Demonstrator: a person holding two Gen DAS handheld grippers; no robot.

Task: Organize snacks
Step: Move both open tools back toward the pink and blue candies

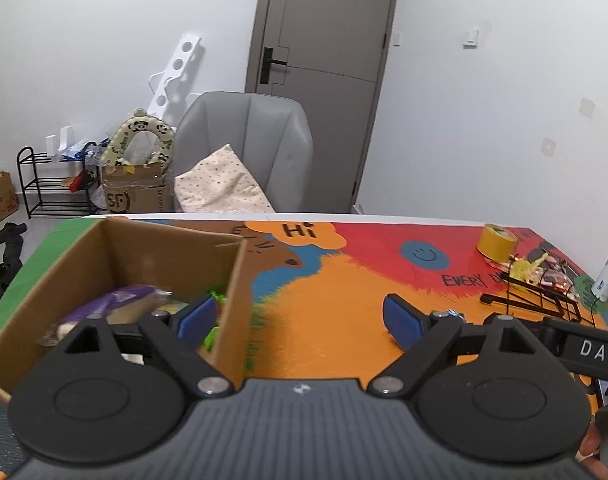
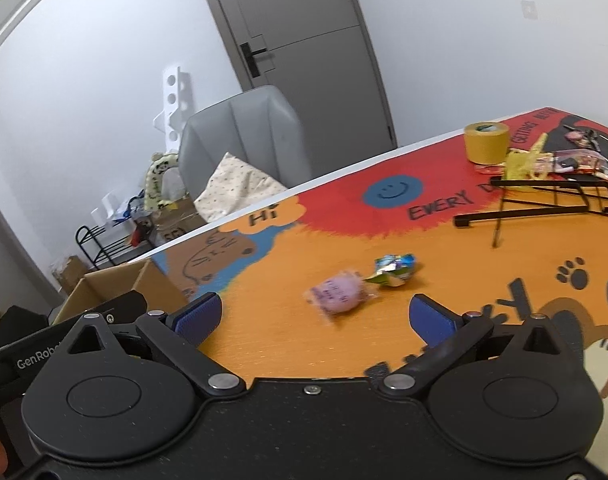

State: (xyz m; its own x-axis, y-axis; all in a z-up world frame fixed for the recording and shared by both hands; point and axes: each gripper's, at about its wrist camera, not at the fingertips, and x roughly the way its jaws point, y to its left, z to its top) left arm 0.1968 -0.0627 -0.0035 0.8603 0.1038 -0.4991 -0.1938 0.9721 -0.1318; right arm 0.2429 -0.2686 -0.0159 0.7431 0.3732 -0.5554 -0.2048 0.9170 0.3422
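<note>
Fingers [image 1: 199,316] of left gripper [image 1: 299,320] spread over cardboard box [image 1: 239,288] edge; right gripper [image 2: 316,318] spread above pink snack [image 2: 338,294].

On the tablecloth [image 1: 344,280] you can read "Hi" in the orange bubble at upper centre, and "EVERY D…" cut off toward the right. A cardboard carton [image 1: 137,194] on the floor at left shows "SF". The other gripper's body [image 1: 584,346] at right edge reads "DAS"; in the right wrist view, the black body [image 2: 35,360] at lower left reads "GenRobo…". Pink snack packet [image 2: 338,294] print is too blurred.
</note>
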